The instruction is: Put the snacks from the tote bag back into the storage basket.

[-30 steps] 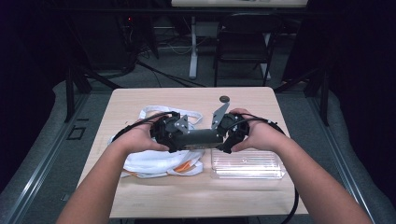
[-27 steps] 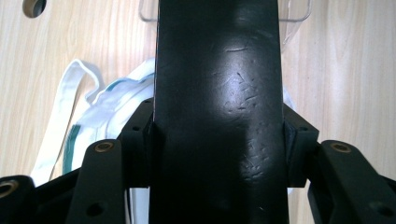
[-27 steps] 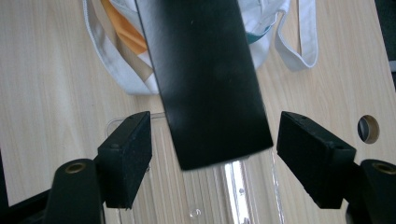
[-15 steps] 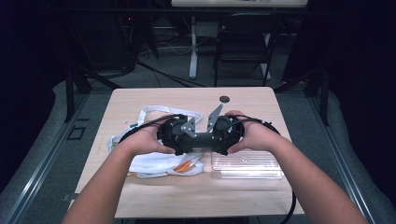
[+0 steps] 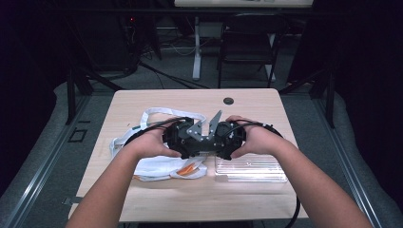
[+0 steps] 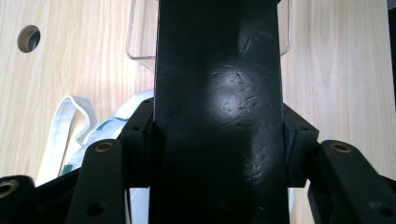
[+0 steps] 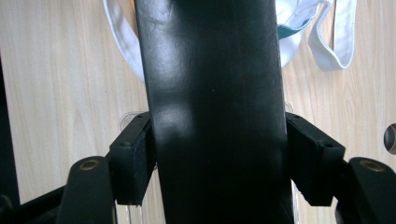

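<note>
Case: black, flat, hanging over table between my two claws, above white bag and clear box. Left claw pinches one end, pads on both edges. Right claw has just been closing, case between its pads, both touching. My read: two-handed hold or handover. Do it well: firm up right pinch before left eases, keep case level, pull straight, no twist. Smooth skin may slip, so go slowly.

A white bag and a clear box lie on the bench; a chair stands behind.
</note>
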{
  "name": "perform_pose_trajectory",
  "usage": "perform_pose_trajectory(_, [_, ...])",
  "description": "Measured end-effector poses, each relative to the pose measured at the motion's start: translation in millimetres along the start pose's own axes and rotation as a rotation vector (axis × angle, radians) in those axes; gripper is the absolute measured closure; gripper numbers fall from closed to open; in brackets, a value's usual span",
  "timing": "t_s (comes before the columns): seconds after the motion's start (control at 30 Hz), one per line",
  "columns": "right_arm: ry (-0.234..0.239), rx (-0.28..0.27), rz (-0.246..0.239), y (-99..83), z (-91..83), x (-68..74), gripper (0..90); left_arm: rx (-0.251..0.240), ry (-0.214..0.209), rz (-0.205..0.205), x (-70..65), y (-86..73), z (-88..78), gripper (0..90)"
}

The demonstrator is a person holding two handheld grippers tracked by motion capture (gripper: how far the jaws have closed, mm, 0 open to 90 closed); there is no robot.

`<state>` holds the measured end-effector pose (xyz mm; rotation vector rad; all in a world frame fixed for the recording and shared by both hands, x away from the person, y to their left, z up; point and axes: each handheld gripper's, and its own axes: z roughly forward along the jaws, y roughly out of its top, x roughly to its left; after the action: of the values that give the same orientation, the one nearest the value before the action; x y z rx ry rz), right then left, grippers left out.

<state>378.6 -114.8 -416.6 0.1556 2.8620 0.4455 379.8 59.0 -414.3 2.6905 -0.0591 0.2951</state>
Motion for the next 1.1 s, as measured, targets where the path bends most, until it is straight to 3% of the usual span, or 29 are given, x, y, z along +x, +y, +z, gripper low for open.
perform_pose_trajectory(0.3, [-0.005, -0.001, -0.021, 1.5, 3.9, 1.6, 31.5, -0.004, -0.002, 0.007, 0.3, 1.2, -0.9, 43.5])
perform_pose_trajectory(0.4, [-0.009, 0.002, -0.034, 2.0, 4.0, 1.7, 38.5, -0.005, 0.0, 0.01, 0.5, 1.2, -0.2, 43.6])
perform_pose_trajectory(0.5, [0.003, 0.018, -0.039, 2.8, 3.8, 0.8, 39.5, -0.006, -0.006, 0.001, -0.6, 0.9, 0.5, 43.6])
perform_pose_trajectory(1.1, [0.009, 0.02, -0.05, 0.2, 5.3, 0.2, 41.7, -0.034, 0.001, 0.015, 0.3, -0.9, 2.9, 42.4])
